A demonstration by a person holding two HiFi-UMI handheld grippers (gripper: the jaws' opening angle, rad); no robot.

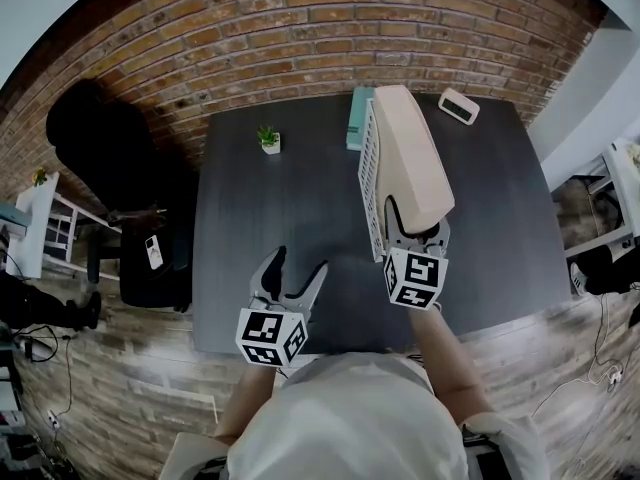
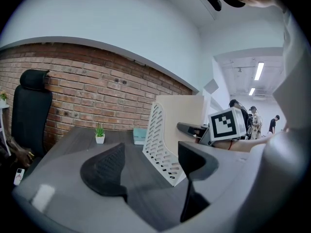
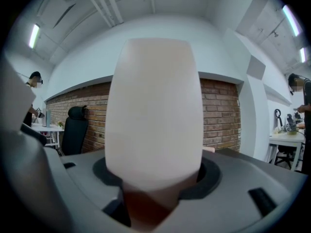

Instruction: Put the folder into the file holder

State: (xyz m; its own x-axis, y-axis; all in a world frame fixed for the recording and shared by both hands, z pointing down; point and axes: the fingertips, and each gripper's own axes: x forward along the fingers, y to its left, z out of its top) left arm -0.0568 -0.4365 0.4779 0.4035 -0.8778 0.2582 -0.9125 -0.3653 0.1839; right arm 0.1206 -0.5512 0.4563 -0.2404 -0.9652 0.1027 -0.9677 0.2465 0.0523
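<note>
- Broadly, a dark grey table point(image 1: 250, 228) is seen from the head view, set against a brick wall point(image 1: 300, 28) at 12 o'clock, on a wood-plank floor point(image 1: 130, 368).
- A black office chair point(image 1: 90, 138) is placed off the table's edge at 9 o'clock.
- Along the table's far side a small potted plant point(image 1: 268, 139) is set at 11 o'clock, a teal box point(image 1: 357, 118) at 12 o'clock and a white device point(image 1: 459, 106) at 1 o'clock.
- A white file holder point(image 1: 372, 183) with a slotted side wall is stood right of the table's middle, just below the teal box.
- The beige folder point(image 1: 412, 158) is found right beside that slotted wall, on its 3 o'clock side.
- Whether the folder rests on the holder's base cannot be told.
- The folder's long axis is run from 6 o'clock to 12 o'clock, the far end pointed at the brick wall and the near end toward the person.
- The folder's near end is clamped between the jaws of the right gripper point(image 1: 418, 230); in the right gripper view the folder is seen rising from between them.
- The left gripper point(image 1: 300, 261) is held at 6 o'clock over the table's near edge, its jaws spread apart, with only the tabletop seen between them.
</note>
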